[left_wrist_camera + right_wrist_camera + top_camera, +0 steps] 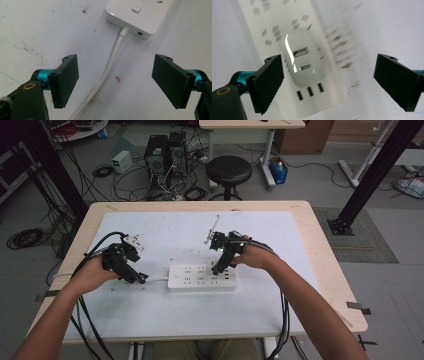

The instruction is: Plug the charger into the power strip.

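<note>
A white power strip (202,276) lies across the middle of the white mat. A white USB charger (303,58) is plugged into its right half, a small green light on its face. My right gripper (329,80) hangs over that end of the strip (217,268), jaws open. The charger lies ahead of them, near the left jaw, with no pad pressing on it. My left gripper (115,82) is open at the strip's left end (140,279). Its jaws stand on either side of the strip's white cord (110,67) without touching it. The strip's switch end (140,15) lies just beyond.
A small white plug block (134,241) lies on the mat (200,310) behind my left hand. The wooden table edge (327,270) runs close on the right. Beyond the table stand a black stool (229,170) and computer towers (165,152) among cables.
</note>
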Demonstrator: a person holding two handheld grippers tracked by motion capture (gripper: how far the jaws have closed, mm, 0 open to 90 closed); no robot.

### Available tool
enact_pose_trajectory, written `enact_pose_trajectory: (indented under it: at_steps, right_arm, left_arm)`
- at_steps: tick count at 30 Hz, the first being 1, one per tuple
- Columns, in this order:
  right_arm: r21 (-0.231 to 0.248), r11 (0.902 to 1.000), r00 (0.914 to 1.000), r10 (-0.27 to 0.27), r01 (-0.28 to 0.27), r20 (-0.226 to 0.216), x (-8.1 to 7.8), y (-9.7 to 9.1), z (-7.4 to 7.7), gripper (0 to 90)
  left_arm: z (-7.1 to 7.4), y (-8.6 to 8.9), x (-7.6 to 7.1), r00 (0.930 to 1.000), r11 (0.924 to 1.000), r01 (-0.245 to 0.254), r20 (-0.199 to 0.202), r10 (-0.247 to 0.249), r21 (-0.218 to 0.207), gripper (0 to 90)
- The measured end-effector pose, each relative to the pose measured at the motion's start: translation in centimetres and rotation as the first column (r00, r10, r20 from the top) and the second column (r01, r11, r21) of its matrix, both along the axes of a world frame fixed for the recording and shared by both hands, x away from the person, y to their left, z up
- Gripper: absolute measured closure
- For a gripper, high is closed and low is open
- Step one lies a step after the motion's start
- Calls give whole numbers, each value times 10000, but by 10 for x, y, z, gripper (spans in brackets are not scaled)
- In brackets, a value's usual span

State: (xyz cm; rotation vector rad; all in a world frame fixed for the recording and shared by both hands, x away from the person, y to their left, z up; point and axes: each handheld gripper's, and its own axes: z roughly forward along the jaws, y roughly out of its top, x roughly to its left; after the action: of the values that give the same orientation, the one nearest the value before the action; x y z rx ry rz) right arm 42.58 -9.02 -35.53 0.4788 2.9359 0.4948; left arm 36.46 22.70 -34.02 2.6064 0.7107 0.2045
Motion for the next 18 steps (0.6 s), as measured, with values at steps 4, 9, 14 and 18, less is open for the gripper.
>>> enact_pose_trajectory:
  at_steps: [4,9,14,18]
  right_arm:
    - [1228,9921,9993,-227,261,-283,1,-14,24,88]
    - [784,9939,9917,855,-781,-964,-3,-24,37,88]
    - [-492,9980,9962,-361,401,790,-7,-28,38,88]
    - [-311,9943,9847,-960,1015,1454,-9,-36,45,88]
  left_arm:
    - [0,-1,-2,10000,10000,37,19,-37,-23,216]
    - [0,-1,-4,10000,10000,64,-8,-64,36,216]
    - [1,-3,-6,9999,9999,141,14,-141,63,216]
    - [2,-4,-7,9997,9997,234,29,-234,87,216]
